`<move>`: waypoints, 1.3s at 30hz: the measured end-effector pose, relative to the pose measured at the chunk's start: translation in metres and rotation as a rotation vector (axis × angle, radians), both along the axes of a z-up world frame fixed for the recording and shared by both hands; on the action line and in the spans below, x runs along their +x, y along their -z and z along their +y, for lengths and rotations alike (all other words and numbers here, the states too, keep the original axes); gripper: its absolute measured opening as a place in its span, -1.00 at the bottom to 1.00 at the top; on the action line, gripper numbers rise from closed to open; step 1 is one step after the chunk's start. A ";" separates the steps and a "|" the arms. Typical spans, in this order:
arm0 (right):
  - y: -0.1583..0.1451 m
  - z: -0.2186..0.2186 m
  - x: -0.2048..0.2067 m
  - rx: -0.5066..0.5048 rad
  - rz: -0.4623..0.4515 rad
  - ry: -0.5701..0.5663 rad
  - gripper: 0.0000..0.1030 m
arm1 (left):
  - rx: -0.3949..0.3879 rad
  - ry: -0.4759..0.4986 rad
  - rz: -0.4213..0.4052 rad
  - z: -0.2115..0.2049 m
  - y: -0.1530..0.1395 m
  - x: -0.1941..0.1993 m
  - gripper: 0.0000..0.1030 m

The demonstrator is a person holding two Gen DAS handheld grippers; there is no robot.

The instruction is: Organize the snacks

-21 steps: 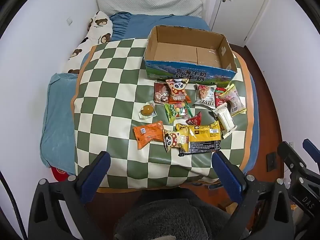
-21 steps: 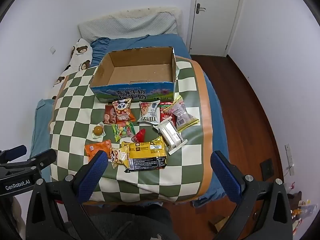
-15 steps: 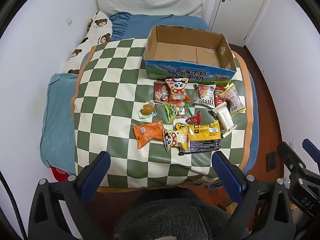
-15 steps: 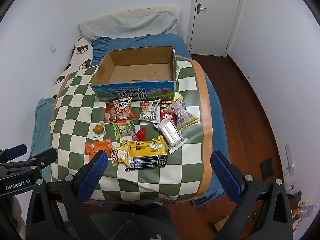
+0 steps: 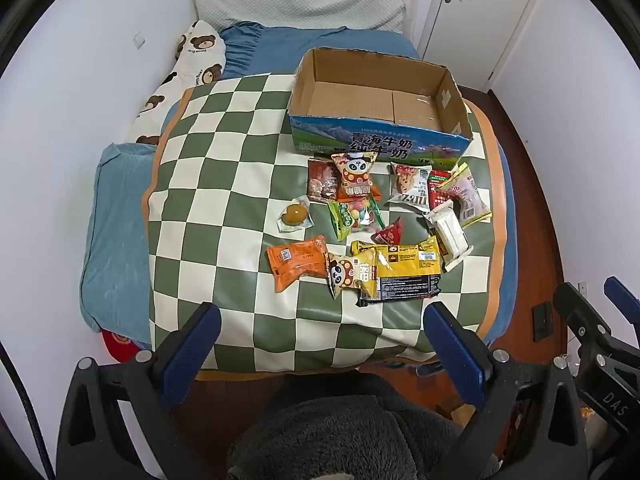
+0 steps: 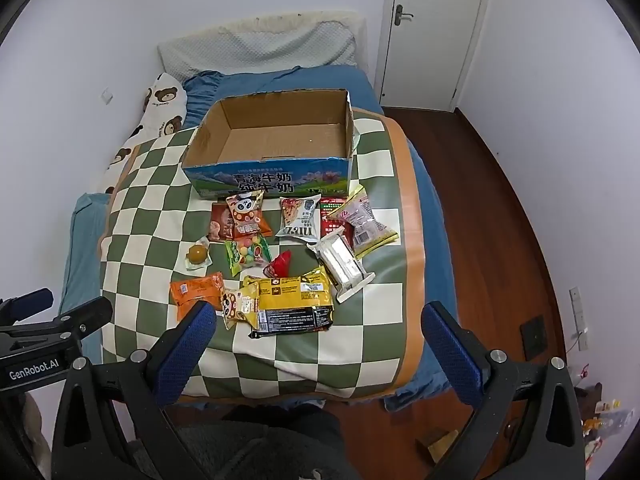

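Observation:
Several snack packets lie on a green-and-white checkered mat (image 5: 208, 208) on a bed, in front of an empty cardboard box (image 5: 380, 100); the box also shows in the right wrist view (image 6: 280, 136). Nearest are an orange packet (image 5: 296, 260), a panda packet (image 5: 348, 272) and a large yellow-black packet (image 5: 404, 272) (image 6: 292, 304). Further back lie a round golden pastry (image 5: 294, 216), a green candy bag (image 5: 354, 216) and a white bar (image 5: 448, 232). My left gripper (image 5: 320, 324) is open and empty, held above the mat's near edge. My right gripper (image 6: 320, 322) is open and empty, over the near packets.
The bed stands against the left wall, with a bear-print pillow (image 5: 184, 68) and a grey pillow (image 5: 296, 4) at its head. A white door (image 6: 432, 28) and wooden floor (image 6: 492, 208) are to the right. A dark fuzzy garment (image 5: 340, 432) is below the grippers.
Both grippers have moved slightly forward toward the snacks, so the mat sits a little lower and closer in view. Nothing has been taken hold of.

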State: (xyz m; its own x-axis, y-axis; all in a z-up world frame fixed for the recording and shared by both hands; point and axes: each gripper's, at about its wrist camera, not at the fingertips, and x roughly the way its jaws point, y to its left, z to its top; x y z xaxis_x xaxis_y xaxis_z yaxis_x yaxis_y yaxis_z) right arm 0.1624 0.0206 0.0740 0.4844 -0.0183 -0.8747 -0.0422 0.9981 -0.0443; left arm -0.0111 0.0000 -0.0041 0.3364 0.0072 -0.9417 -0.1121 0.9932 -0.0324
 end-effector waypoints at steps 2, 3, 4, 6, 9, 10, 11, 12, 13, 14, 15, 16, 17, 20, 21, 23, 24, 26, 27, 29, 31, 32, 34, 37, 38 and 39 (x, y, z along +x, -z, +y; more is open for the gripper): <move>0.000 0.000 0.000 0.003 0.000 0.000 1.00 | -0.001 -0.002 0.000 0.000 0.000 -0.001 1.00; 0.000 0.000 0.000 0.002 0.000 0.001 1.00 | 0.000 -0.002 0.000 0.000 0.000 0.001 1.00; -0.001 0.000 0.001 0.001 0.001 0.000 1.00 | 0.000 -0.001 0.000 0.000 0.001 0.002 1.00; -0.001 0.000 0.001 0.003 0.000 0.000 1.00 | -0.001 -0.001 0.000 0.000 0.001 0.002 1.00; -0.001 0.000 0.001 0.002 0.001 0.001 1.00 | -0.001 0.000 0.000 0.001 0.001 0.002 1.00; -0.001 0.000 0.001 0.002 0.001 0.001 1.00 | -0.003 -0.001 0.001 0.001 0.000 0.003 1.00; 0.000 0.000 0.000 0.003 0.003 0.001 1.00 | -0.002 0.000 0.001 0.000 0.000 0.003 1.00; -0.001 0.000 0.000 0.003 0.004 0.001 1.00 | 0.000 0.001 0.002 0.000 0.001 0.002 1.00; -0.001 0.000 0.001 0.001 0.003 0.002 1.00 | -0.002 -0.002 0.002 0.001 0.000 0.003 1.00; -0.001 0.000 0.000 0.002 0.003 0.002 1.00 | -0.003 -0.003 0.002 0.001 0.001 0.002 1.00; -0.001 0.000 0.001 0.002 0.003 0.001 1.00 | -0.002 -0.003 0.002 0.000 0.001 0.002 1.00; -0.001 0.001 0.001 0.000 0.002 0.000 1.00 | -0.001 -0.002 0.001 0.000 0.000 0.003 1.00; -0.001 0.001 0.000 0.000 0.002 0.001 1.00 | -0.001 -0.002 0.002 0.000 0.001 0.003 1.00; -0.001 0.001 0.001 0.000 0.004 0.000 1.00 | -0.001 -0.002 0.002 0.001 0.001 0.001 1.00; -0.001 0.001 0.001 0.001 0.004 -0.001 1.00 | -0.001 -0.003 0.002 0.000 0.001 0.002 1.00; 0.000 0.001 0.002 0.002 0.006 0.000 1.00 | -0.001 -0.003 0.004 0.000 0.001 0.002 1.00; 0.000 0.001 0.001 0.001 0.005 0.001 1.00 | -0.001 -0.004 0.005 0.000 0.001 0.001 1.00; 0.000 0.001 0.002 0.003 0.005 0.002 1.00 | 0.000 -0.004 0.004 -0.001 0.000 -0.001 1.00; 0.000 0.001 0.002 0.002 0.005 0.003 1.00 | 0.000 -0.004 0.004 -0.001 0.000 -0.001 1.00; 0.000 0.001 0.001 0.003 0.006 0.004 1.00 | -0.001 -0.003 0.004 -0.001 0.000 0.000 1.00; -0.002 0.000 0.001 0.002 0.005 0.004 1.00 | -0.001 -0.003 0.003 -0.001 0.001 -0.001 1.00; -0.002 0.000 0.001 0.001 0.003 0.005 1.00 | -0.001 -0.004 0.003 -0.001 0.001 -0.002 1.00; -0.001 -0.003 -0.001 0.004 0.001 0.006 1.00 | -0.002 0.000 0.008 -0.001 -0.001 0.007 1.00; 0.002 0.002 0.003 0.003 0.003 0.005 1.00 | -0.002 -0.001 0.008 -0.001 -0.001 0.007 1.00; 0.002 0.003 0.003 0.003 0.004 0.005 1.00 | -0.002 -0.001 0.008 -0.001 -0.001 0.007 1.00; 0.002 0.003 0.004 0.003 0.004 0.005 1.00 | -0.002 -0.002 0.008 -0.001 -0.001 0.006 1.00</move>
